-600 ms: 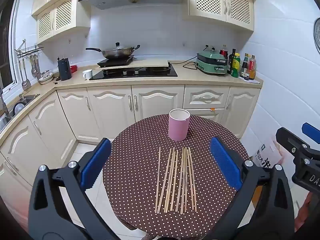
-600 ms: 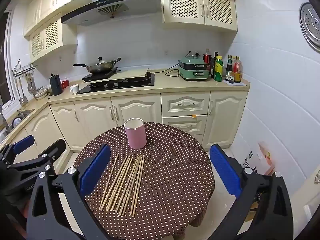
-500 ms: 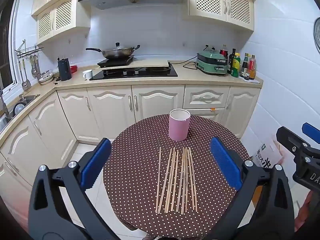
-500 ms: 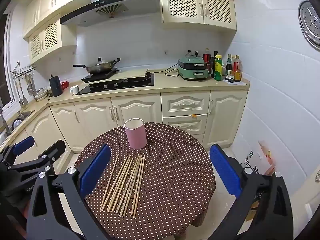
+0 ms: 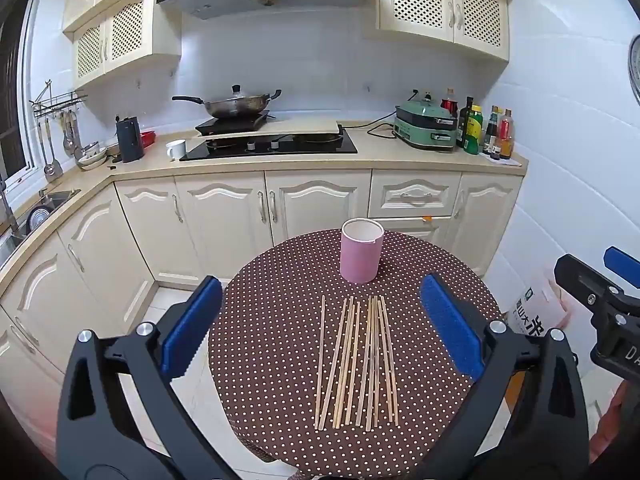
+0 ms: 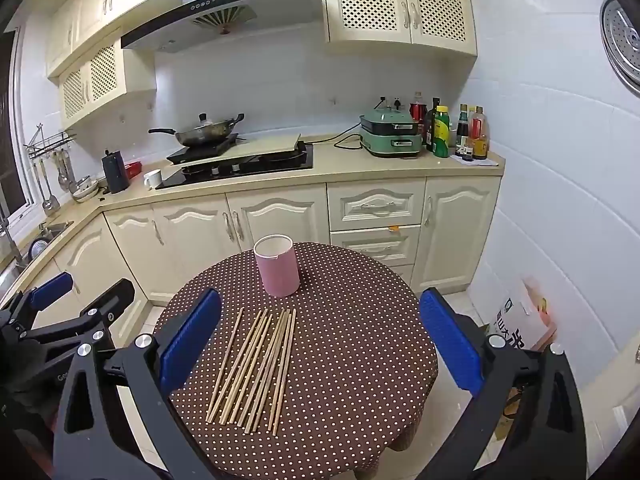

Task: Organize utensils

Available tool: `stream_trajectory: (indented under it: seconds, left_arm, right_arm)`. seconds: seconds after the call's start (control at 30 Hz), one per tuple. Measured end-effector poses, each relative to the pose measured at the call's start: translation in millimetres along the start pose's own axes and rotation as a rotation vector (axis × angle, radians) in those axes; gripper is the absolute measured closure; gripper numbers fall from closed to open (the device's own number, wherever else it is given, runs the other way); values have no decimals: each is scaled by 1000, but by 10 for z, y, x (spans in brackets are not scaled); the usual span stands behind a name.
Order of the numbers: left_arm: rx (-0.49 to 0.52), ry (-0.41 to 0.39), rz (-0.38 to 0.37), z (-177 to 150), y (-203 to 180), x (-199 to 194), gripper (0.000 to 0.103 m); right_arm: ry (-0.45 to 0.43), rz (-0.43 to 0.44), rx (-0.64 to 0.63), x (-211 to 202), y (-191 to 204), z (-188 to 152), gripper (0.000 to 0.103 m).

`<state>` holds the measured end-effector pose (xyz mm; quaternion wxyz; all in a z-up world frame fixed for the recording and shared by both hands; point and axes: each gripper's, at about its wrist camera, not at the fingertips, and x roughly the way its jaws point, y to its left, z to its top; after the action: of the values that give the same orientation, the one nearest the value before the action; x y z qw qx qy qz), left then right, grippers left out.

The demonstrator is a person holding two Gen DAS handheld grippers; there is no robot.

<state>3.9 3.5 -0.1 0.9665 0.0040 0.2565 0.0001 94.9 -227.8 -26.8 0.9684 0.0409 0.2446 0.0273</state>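
Note:
Several wooden chopsticks (image 5: 358,362) (image 6: 256,368) lie side by side on a round table with a brown polka-dot cloth (image 5: 276,360) (image 6: 360,360). Behind them stands an upright pink cylindrical holder (image 5: 361,251) (image 6: 277,265), which looks empty. My left gripper (image 5: 320,326) hovers above the near side of the table, open, with nothing between its blue pads. My right gripper (image 6: 320,330) is open too and holds nothing; the chopsticks lie below and left of its middle. Each gripper shows at the edge of the other's view.
Cream kitchen cabinets (image 5: 240,208) and a counter with a hob, a wok (image 5: 234,105), a green appliance (image 5: 426,126) and bottles stand behind the table. A sink (image 5: 36,212) is at the left. A printed bag (image 6: 520,320) leans on the tiled right wall.
Both views have shifted only a little; the right wrist view has edged slightly nearer the table. Chopsticks and holder have not moved, and both grippers stay open.

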Motion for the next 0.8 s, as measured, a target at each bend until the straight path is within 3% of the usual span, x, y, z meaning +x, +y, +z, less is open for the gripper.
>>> stream_trajectory:
  seconds: [0.8]
  left_arm:
    - [14, 17, -2, 13, -39, 55, 6]
  right_arm:
    - [33, 1, 5, 62, -33, 0, 7]
